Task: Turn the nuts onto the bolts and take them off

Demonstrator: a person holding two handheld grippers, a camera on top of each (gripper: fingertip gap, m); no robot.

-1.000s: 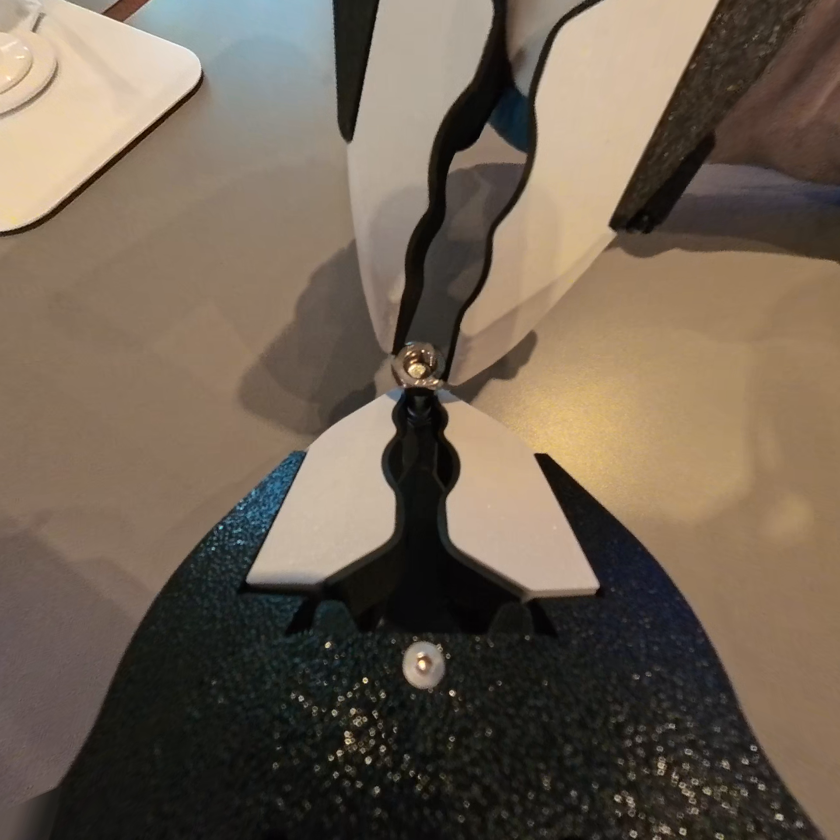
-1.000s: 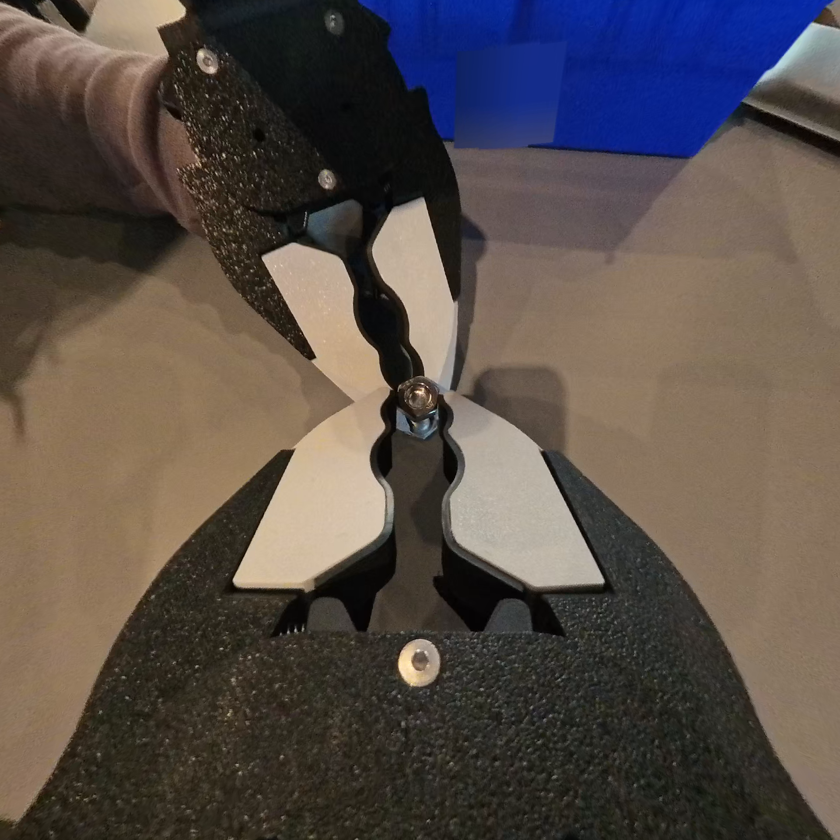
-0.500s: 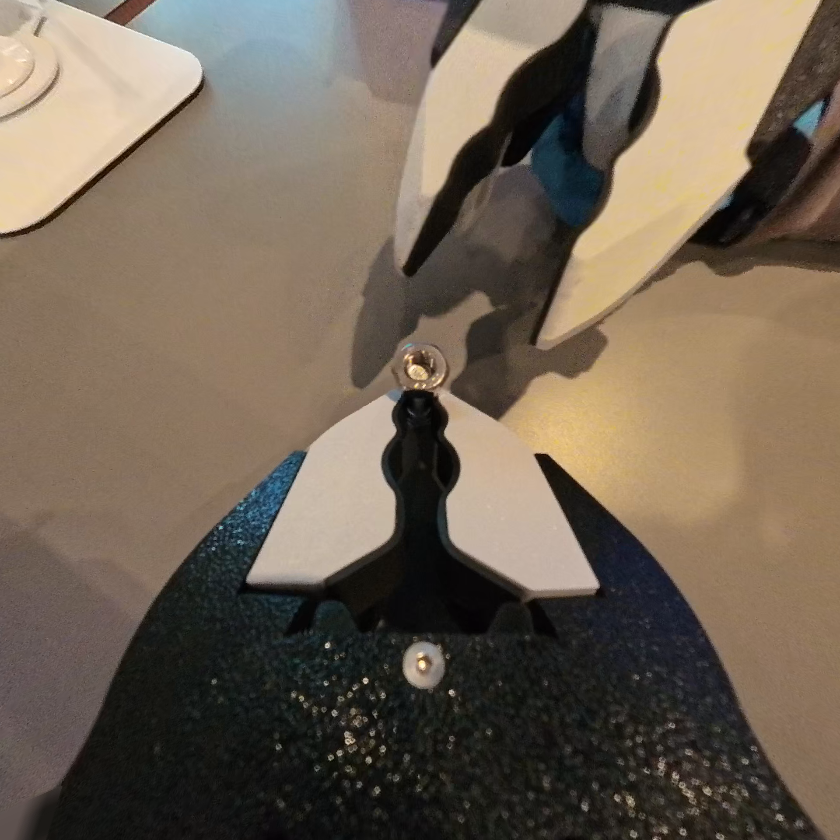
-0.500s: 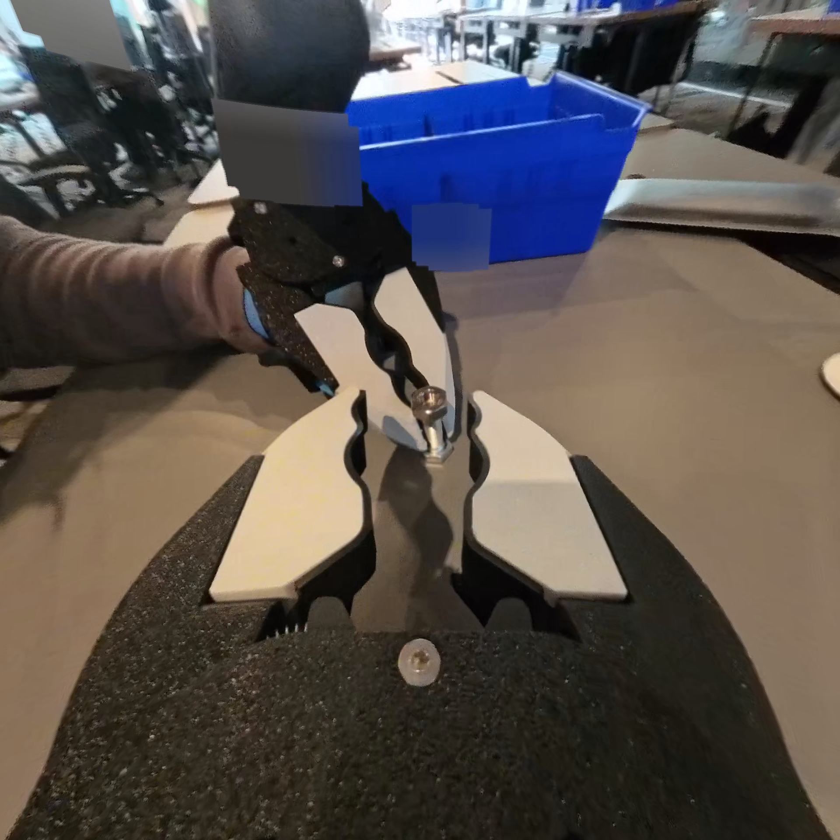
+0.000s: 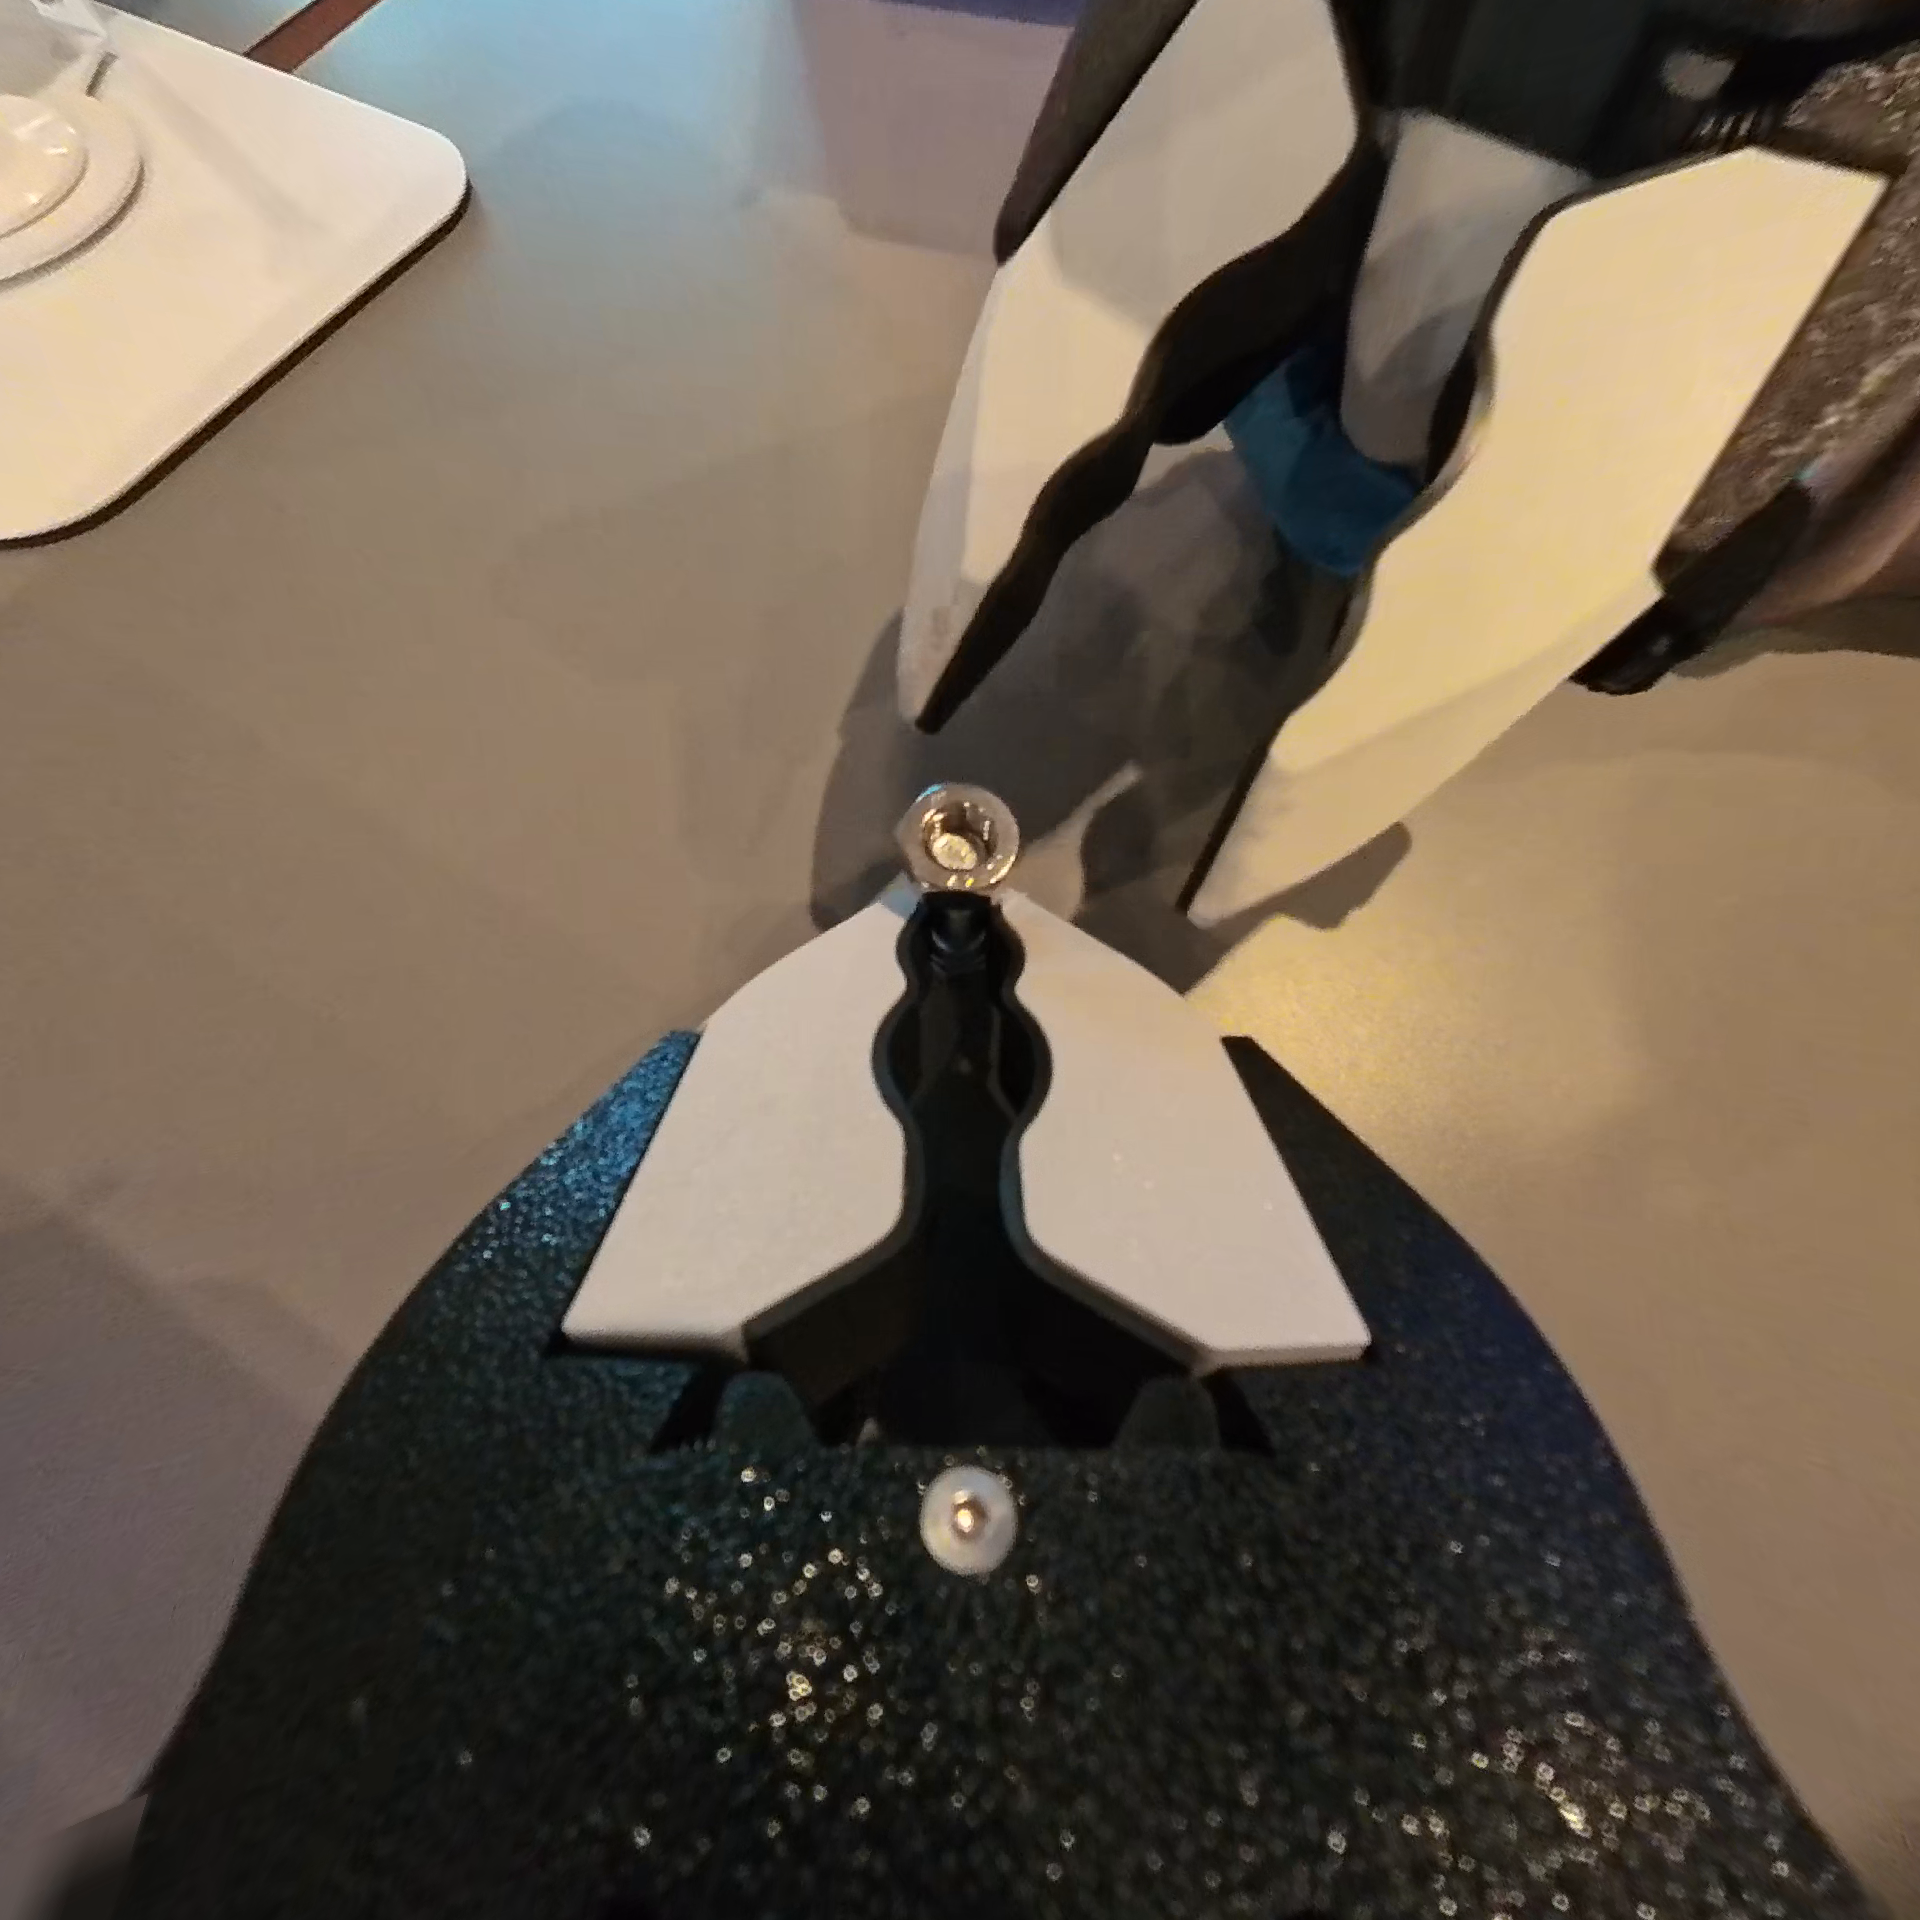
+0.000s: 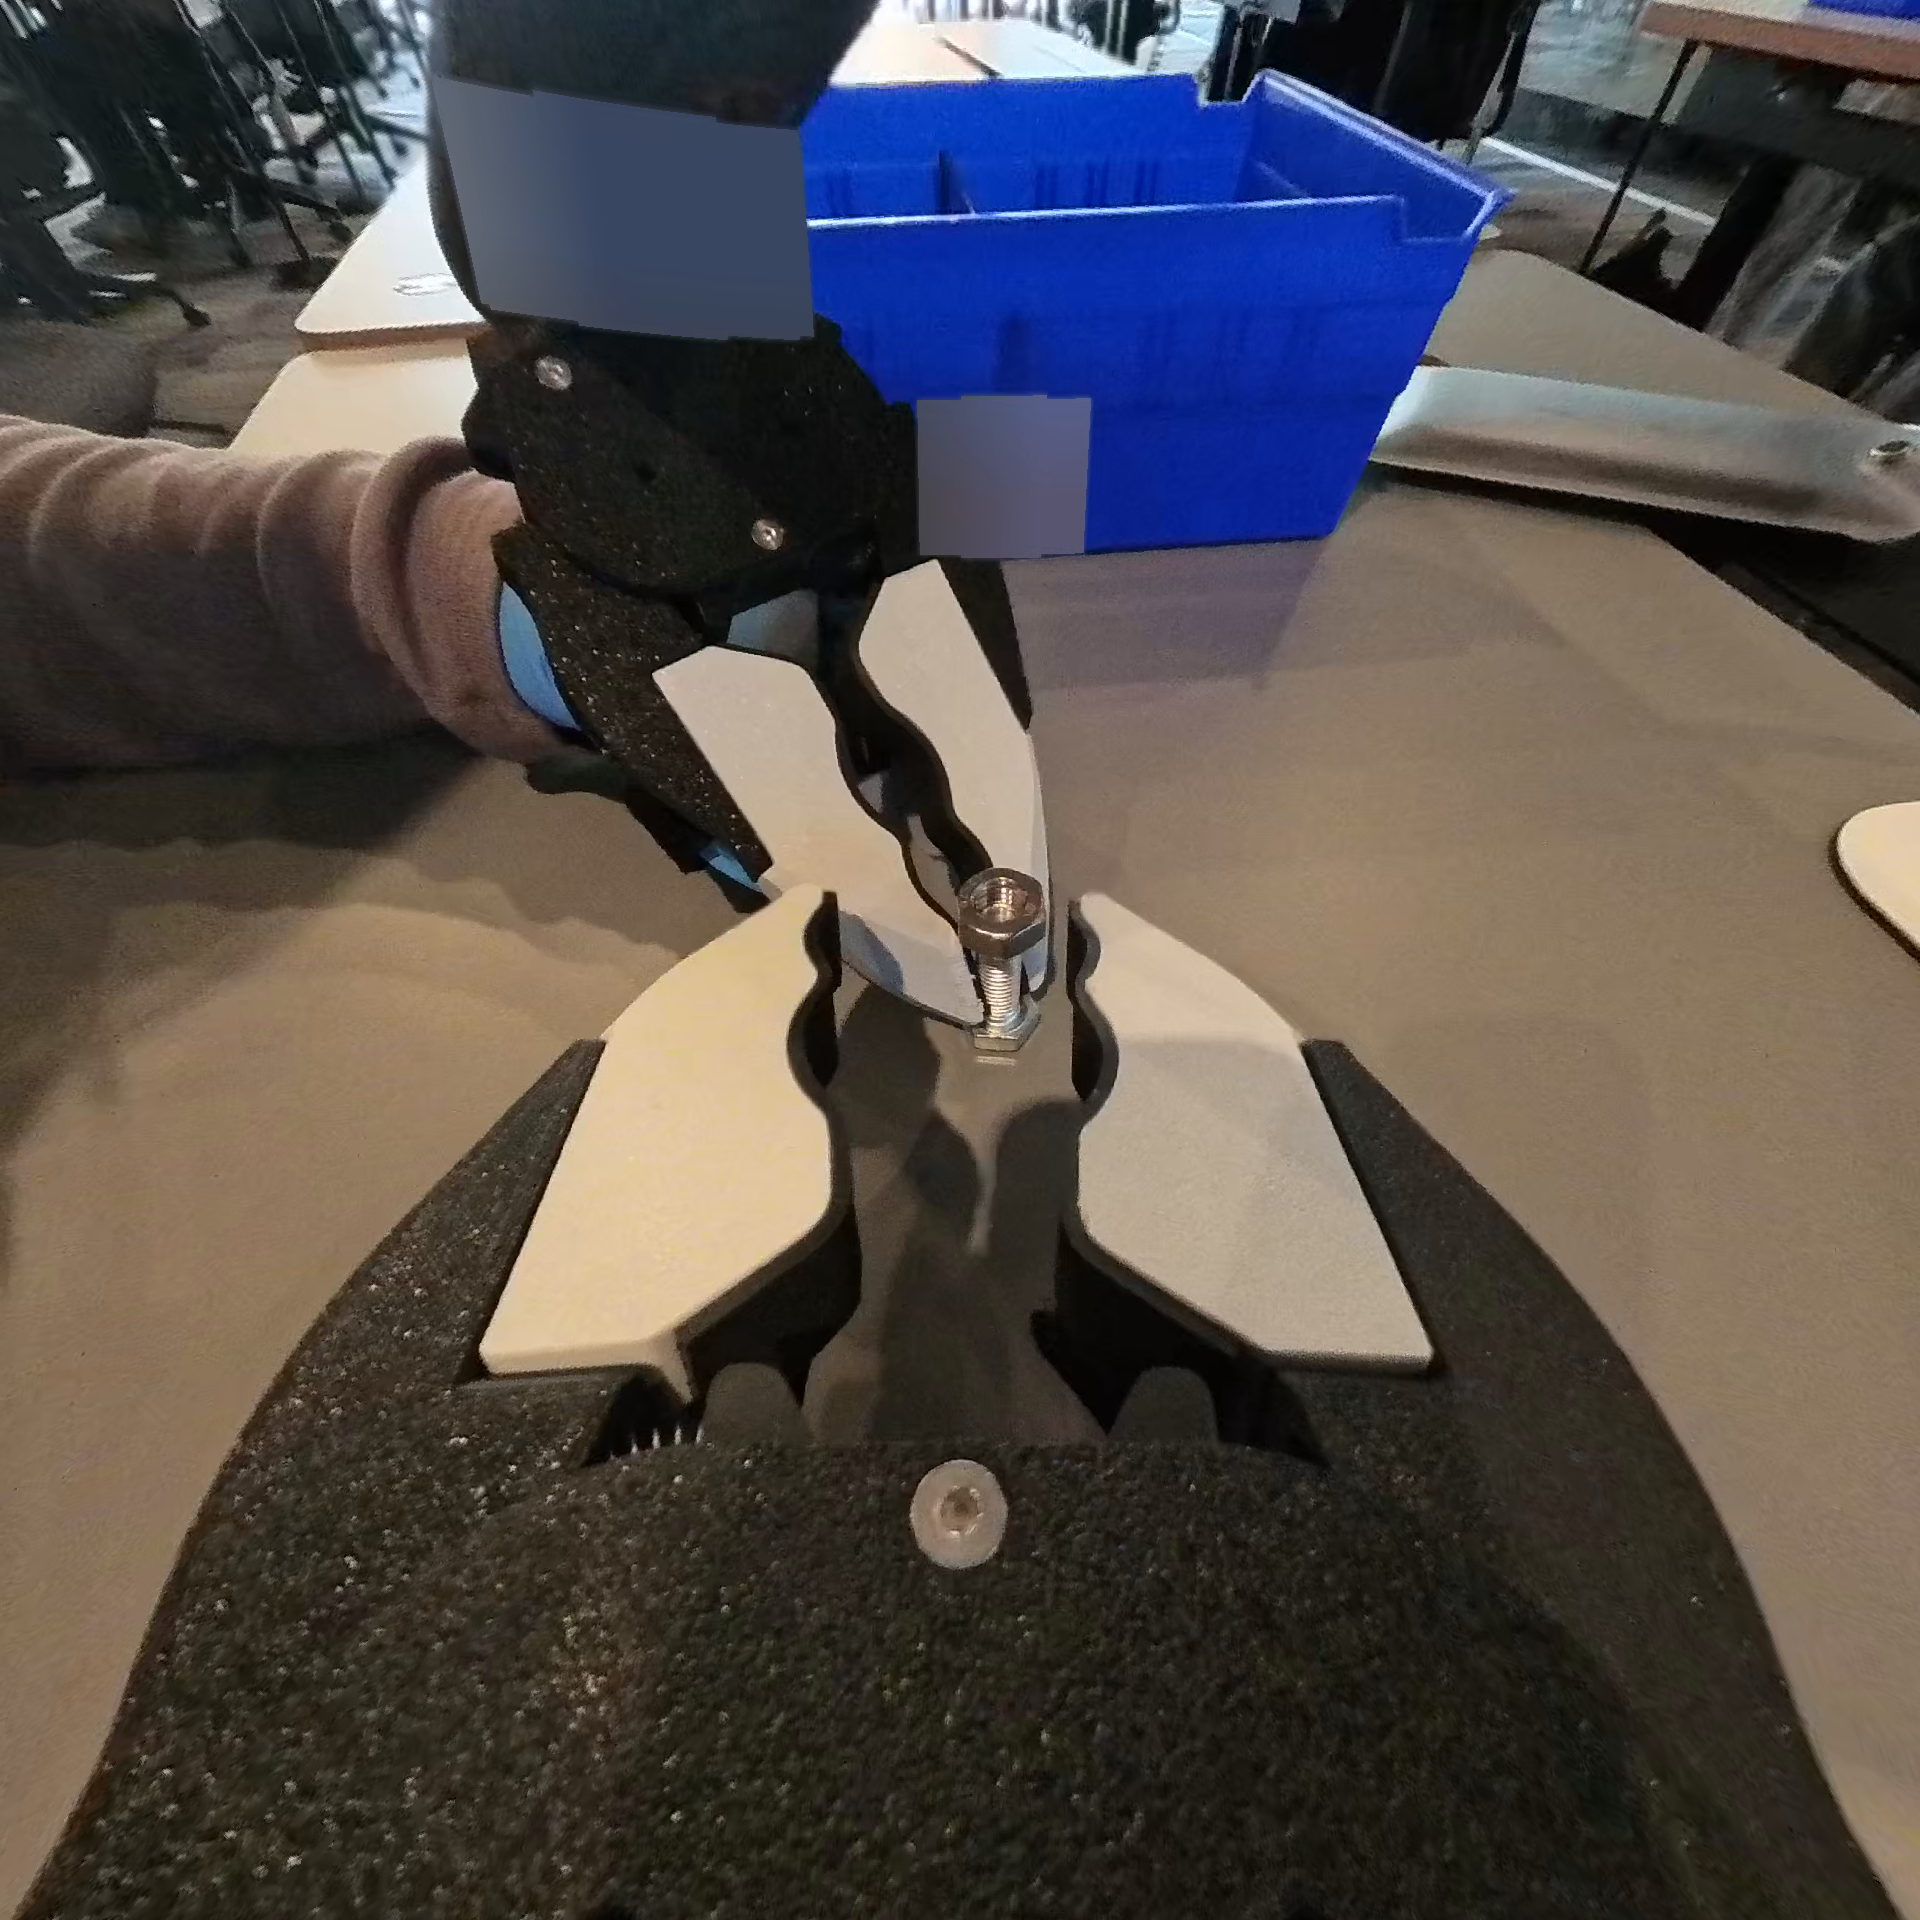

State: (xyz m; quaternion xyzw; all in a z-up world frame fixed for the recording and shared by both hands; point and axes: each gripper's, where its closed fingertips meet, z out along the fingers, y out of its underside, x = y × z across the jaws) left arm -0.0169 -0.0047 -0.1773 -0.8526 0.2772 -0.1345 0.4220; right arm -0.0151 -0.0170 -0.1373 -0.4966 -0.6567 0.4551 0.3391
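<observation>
A silver bolt point(image 6: 998, 989) stands head-down on the grey table point(image 6: 1455, 935), with a hex nut point(image 6: 1000, 920) threaded at its top. My left gripper point(image 6: 1003, 992) is shut on the bolt's shank below the nut. In the left wrist view I look down on the nut point(image 5: 958, 850) just past the left gripper point(image 5: 958, 914), with the bolt's threads point(image 5: 956, 940) between the shut jaws. My right gripper point(image 6: 951, 902) is open and empty, its fingers either side of the nut and just short of it. It also shows in the left wrist view point(image 5: 1070, 810), not touching the nut.
A blue bin point(image 6: 1143, 343) stands at the back of the table, with a metal sheet point(image 6: 1662, 457) to its right. A white board point(image 5: 208, 260) with a clear dish lies far left. A white disc point(image 6: 1886, 862) shows at the right edge. A person's sleeve point(image 6: 208, 592) holds the left gripper. The tips of one gripper are about 4 cm away from the tips of the other.
My right gripper was shut on the nut, then opened and drew back from it. The left gripper has kept its hold on the bolt without moving.
</observation>
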